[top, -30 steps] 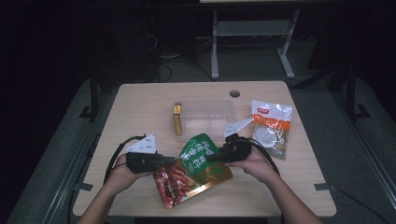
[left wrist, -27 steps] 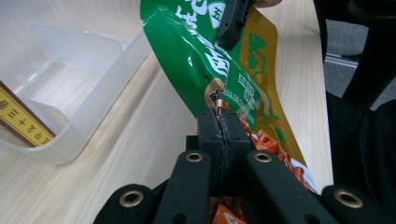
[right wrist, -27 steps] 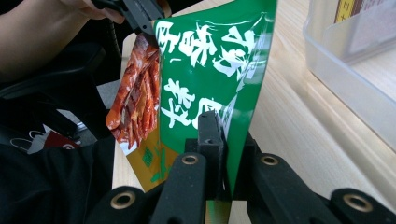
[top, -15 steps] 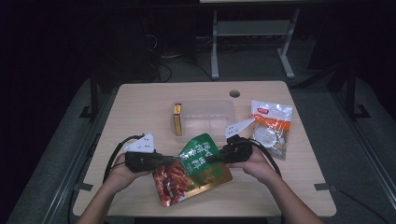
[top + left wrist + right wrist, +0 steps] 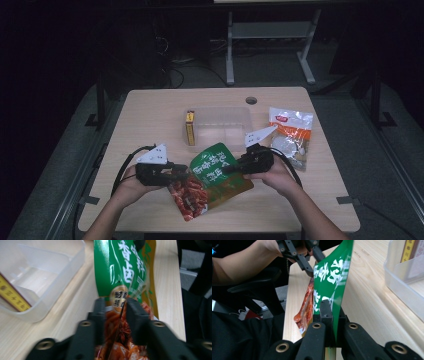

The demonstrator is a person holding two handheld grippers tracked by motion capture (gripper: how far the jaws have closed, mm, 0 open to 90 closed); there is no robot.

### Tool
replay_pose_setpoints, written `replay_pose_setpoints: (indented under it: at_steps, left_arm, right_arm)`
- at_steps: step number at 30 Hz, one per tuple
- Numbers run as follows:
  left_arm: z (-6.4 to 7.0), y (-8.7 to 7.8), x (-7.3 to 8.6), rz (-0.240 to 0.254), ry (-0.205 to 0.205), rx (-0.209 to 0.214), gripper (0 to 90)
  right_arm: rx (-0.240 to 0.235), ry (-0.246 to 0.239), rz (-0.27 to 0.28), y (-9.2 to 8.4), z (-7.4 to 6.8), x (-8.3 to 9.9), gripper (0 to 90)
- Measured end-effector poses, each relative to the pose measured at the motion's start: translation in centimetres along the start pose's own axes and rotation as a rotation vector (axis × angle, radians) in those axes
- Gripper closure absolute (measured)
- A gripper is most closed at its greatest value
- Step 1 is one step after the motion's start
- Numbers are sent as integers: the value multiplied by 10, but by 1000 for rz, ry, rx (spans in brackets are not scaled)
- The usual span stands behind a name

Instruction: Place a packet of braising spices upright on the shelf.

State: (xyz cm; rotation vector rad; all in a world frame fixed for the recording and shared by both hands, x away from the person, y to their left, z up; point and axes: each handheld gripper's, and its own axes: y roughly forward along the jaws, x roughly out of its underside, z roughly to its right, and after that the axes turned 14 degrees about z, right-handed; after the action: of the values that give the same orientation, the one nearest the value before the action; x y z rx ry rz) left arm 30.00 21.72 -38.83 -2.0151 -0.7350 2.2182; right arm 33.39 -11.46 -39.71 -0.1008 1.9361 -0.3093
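Observation:
A snack pouch (image 5: 215,170), green at the top and clear over red-brown food at the bottom, hangs between both grippers just above the table's front edge. My right gripper (image 5: 227,170) is shut on the pouch's right edge, the pads pinching the green film (image 5: 332,277) edge-on at the jaw tips (image 5: 329,307). My left gripper (image 5: 187,175) has just been opening. Its jaws (image 5: 115,307) stand apart with the pouch's (image 5: 125,270) thin left edge between them, the pads not pressing on it.
A clear plastic container (image 5: 247,125) sits mid-table behind the pouch, with a yellow box (image 5: 190,127) along its left wall. A white snack bag (image 5: 290,132) lies to the right. The table's round cable hole (image 5: 251,100) is near the far edge.
Both hands and the pouch stay where they were; from above I make out no clear difference.

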Motion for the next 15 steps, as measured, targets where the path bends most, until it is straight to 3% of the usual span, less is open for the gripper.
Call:
replay_pose_setpoints:
  at_steps: [1,3,4,10,12,15]
  left_arm:
    - [-1,-1,0,10,-7,6,569]
    - [2,-4,0,23,-14,-2,445]
    - [4,-5,0,20,-7,-17,340]
    - [10,-20,8,23,-31,-91,251]
    - [13,-25,14,48,-56,-120,238]
    - [16,-30,26,43,-75,-139,221]
  right_arm:
    - [0,1,4,-1,0,0,900]
    - [3,7,10,-2,0,-1,900]
    - [8,5,26,-5,-1,-2,900]
    - [17,-6,52,-14,-5,-9,900]
    - [22,-9,57,-18,-6,-12,900]
    - [25,-19,73,-23,-7,-17,900]
